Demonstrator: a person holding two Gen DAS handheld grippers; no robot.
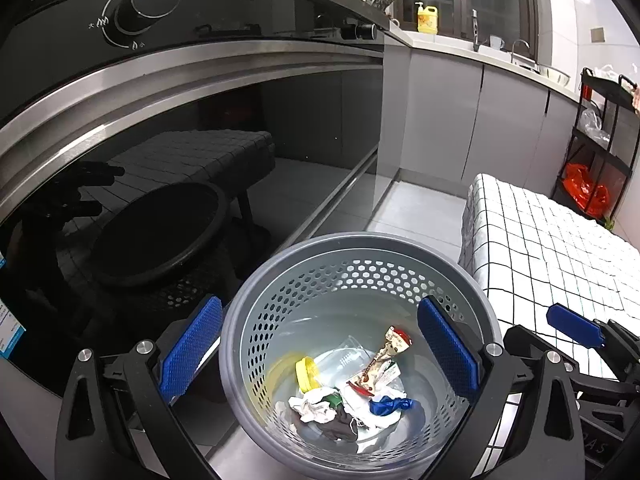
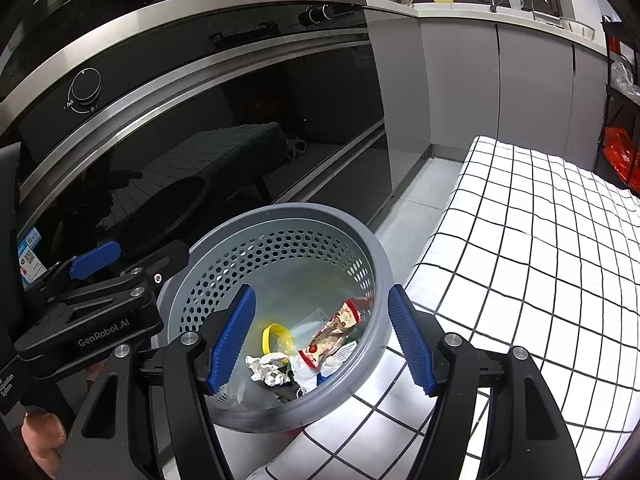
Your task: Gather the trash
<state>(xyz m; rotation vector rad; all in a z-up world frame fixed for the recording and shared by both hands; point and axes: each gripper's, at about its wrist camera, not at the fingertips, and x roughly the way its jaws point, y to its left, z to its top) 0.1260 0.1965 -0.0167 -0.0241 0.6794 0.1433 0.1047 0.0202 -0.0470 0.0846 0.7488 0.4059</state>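
Hovering above a grey perforated wastebasket (image 1: pixel 360 264), both hand-held grippers stand with their blue-padded fingers spread wide and nothing between them. The left gripper (image 1: pixel 320 344) looks straight down into the basket, while the right gripper (image 2: pixel 320 340) sits over its near rim beside a table with a white checked cloth (image 2: pixel 540 240). Trash lies at the bottom of the basket: a yellow lid (image 1: pixel 306 372), a red-and-brown snack wrapper (image 1: pixel 384 364), crumpled white paper (image 1: pixel 316 406), a blue scrap (image 1: pixel 390 405) and a clear plastic cup (image 1: pixel 348 354). The basket stands on the tiled floor (image 1: pixel 416 208), close to a black glass oven front (image 1: pixel 200 140) with a round control knob (image 1: pixel 148 0)
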